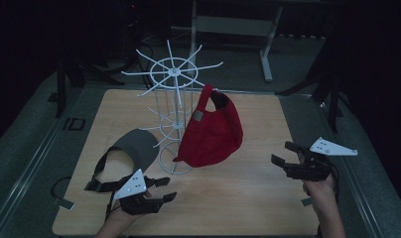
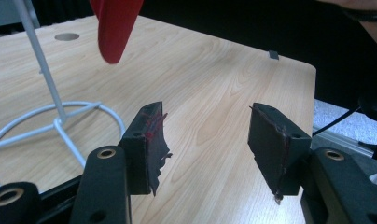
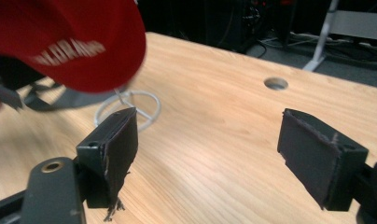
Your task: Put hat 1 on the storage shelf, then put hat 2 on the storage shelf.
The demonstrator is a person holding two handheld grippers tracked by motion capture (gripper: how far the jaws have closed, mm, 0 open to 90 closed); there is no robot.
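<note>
The red cap is seen hung on the white wire rack, mid-counter. The grey visor lies beside the rack's base. The left tool is held half open, empty, near the visor. The right tool is spread wide, nothing gripped, apart from the cap.
</note>
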